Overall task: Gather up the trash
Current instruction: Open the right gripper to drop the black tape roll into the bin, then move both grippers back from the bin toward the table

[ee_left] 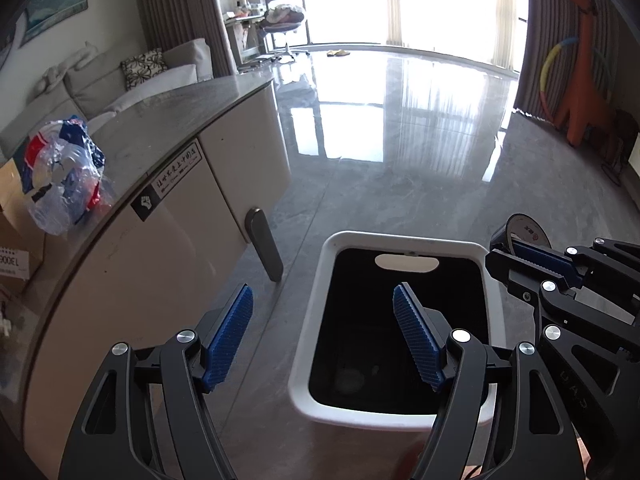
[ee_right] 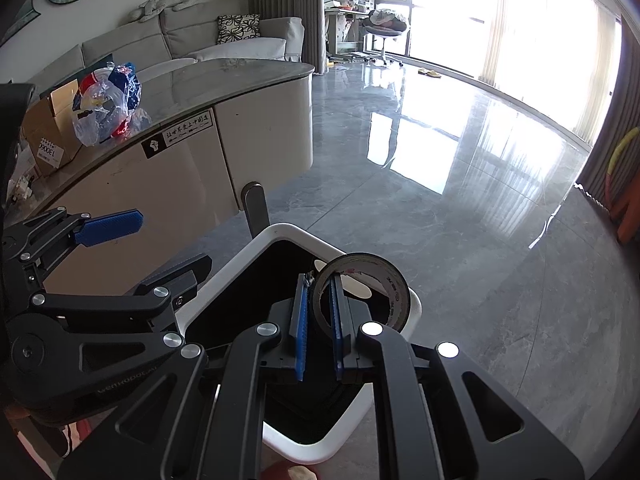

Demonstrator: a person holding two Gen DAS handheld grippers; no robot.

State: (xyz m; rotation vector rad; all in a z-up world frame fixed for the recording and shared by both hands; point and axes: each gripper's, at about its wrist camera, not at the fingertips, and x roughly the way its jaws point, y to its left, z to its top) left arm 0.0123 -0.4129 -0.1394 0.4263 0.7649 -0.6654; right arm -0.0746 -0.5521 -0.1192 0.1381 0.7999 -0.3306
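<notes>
A white-rimmed trash bin (ee_left: 316, 304) with a black liner stands on the floor beside the counter; it also shows in the right wrist view (ee_right: 240, 264). My left gripper (ee_left: 322, 300) is open and empty above the bin's left rim. My right gripper (ee_right: 320, 288) is shut on a roll of dark tape (ee_right: 384, 276), one finger through its hole, held over the bin opening. The roll (ee_left: 524, 232) also shows at the right of the left wrist view. A crumpled clear plastic bag (ee_left: 64, 172) with red and blue print lies on the counter top, also in the right wrist view (ee_right: 106, 104).
A curved grey-topped counter (ee_left: 168, 120) with cream doors stands to the left. A cardboard box (ee_right: 52, 128) sits on it behind the bag. A grey sofa (ee_right: 224, 40) stands behind. The glossy grey floor (ee_right: 460, 200) stretches toward bright windows. An orange giraffe toy (ee_left: 584, 80) stands at right.
</notes>
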